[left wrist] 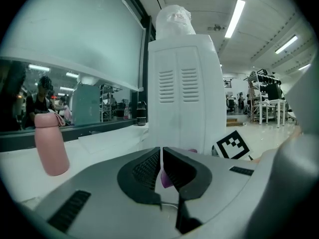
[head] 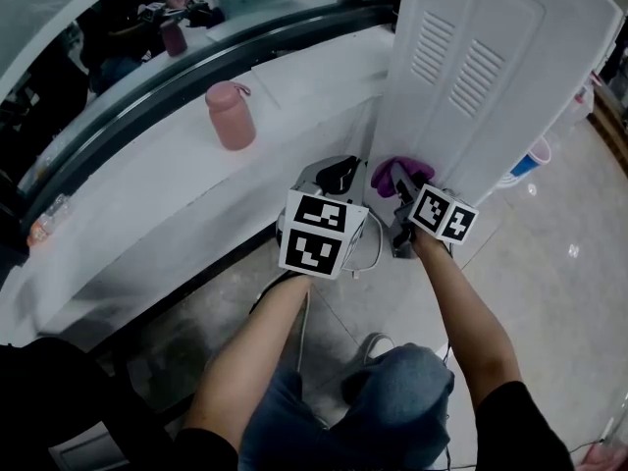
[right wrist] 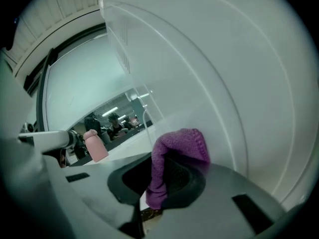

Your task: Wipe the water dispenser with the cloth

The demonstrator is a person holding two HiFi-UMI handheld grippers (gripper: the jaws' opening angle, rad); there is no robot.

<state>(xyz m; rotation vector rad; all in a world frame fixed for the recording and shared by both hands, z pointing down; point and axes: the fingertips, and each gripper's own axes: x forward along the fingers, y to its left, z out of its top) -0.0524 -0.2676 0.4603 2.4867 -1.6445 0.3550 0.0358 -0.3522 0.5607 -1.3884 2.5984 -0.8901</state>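
Note:
The white water dispenser point(head: 491, 77) stands with its vented back panel toward me, beside the white counter; it also fills the left gripper view point(left wrist: 184, 93) and the right gripper view point(right wrist: 209, 83). My right gripper point(head: 400, 196) is shut on a purple cloth point(head: 397, 175) and presses it against the lower part of the panel; the cloth point(right wrist: 174, 153) drapes over one finger. My left gripper point(head: 339, 177) hangs just left of it, jaws shut with nothing between them point(left wrist: 162, 171), pointing at the dispenser.
A pink bottle point(head: 230, 116) stands on the white counter point(head: 147, 194) to the left. A glass partition point(head: 118, 67) runs behind the counter. Tiled floor point(head: 559, 263) lies to the right, with a cup point(head: 527, 163) by the dispenser's foot.

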